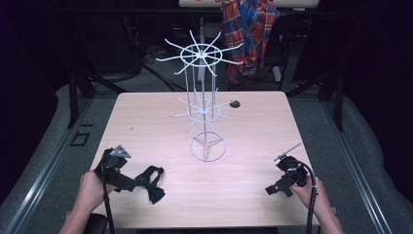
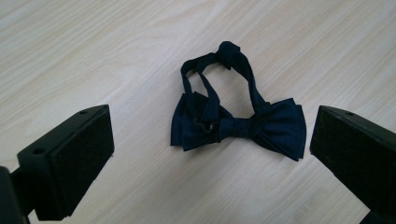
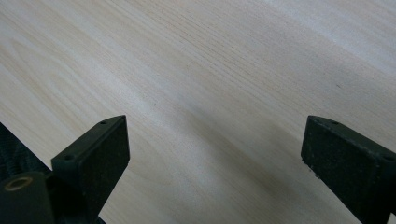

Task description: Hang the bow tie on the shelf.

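Left gripper (image 2: 210,154) hovers with jaws spread wide, bow tie (image 2: 236,123) lying flat on the table (image 1: 243,185) between and just ahead of them, untouched. Wire rack (image 1: 207,109) stands mid-table, well apart. Right gripper (image 3: 215,158) also spread, over bare wood near the right edge. Risk (my guess): pinching just the thin strap loop (image 2: 224,60) lets the bow dangle and twist, or snag on a rack arm.
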`<control>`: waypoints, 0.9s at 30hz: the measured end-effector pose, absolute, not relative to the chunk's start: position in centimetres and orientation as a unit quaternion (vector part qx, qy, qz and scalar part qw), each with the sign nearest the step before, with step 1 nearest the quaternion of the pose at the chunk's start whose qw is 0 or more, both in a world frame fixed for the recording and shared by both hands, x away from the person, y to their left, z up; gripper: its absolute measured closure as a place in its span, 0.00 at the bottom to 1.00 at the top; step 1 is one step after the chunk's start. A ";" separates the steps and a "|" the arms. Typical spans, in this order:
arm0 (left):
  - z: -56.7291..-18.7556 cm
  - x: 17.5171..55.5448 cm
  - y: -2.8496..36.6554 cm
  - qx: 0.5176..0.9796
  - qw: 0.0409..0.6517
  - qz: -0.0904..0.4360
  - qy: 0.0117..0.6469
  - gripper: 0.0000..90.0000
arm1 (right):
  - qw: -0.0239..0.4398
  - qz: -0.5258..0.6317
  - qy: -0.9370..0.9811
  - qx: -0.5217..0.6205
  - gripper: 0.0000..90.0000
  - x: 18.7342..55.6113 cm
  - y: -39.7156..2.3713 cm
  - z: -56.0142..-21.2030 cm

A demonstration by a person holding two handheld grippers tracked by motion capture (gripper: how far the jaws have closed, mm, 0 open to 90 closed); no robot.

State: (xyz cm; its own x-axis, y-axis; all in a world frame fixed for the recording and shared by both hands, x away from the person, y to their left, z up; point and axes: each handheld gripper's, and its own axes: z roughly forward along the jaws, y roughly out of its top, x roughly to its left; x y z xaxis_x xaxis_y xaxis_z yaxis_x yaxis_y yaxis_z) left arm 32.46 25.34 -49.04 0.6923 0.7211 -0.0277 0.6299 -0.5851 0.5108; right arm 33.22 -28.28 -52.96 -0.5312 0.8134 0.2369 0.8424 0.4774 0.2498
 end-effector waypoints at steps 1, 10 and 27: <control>-49.1 32.4 25.2 0.888 0.247 0.090 0.378 0.00 | 0.040 -0.172 -0.857 -0.484 0.08 33.2 -28.3 -53.0; -49.7 32.2 23.6 0.906 0.232 0.081 0.346 0.00 | 0.043 -0.162 -0.861 -0.480 0.08 33.4 -28.6 -52.9; -51.0 32.2 21.2 0.927 0.191 0.069 0.314 0.00 | 0.041 -0.181 -0.845 -0.501 0.08 33.1 -28.3 -53.2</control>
State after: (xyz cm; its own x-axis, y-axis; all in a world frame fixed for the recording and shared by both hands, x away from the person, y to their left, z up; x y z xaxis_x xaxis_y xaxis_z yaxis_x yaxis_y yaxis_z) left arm 32.24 21.23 -50.97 0.7932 0.6088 0.0086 0.5557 -0.7297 0.3984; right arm 33.14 -28.29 -53.20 -0.4949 0.8322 0.2500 0.8617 0.4329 0.2646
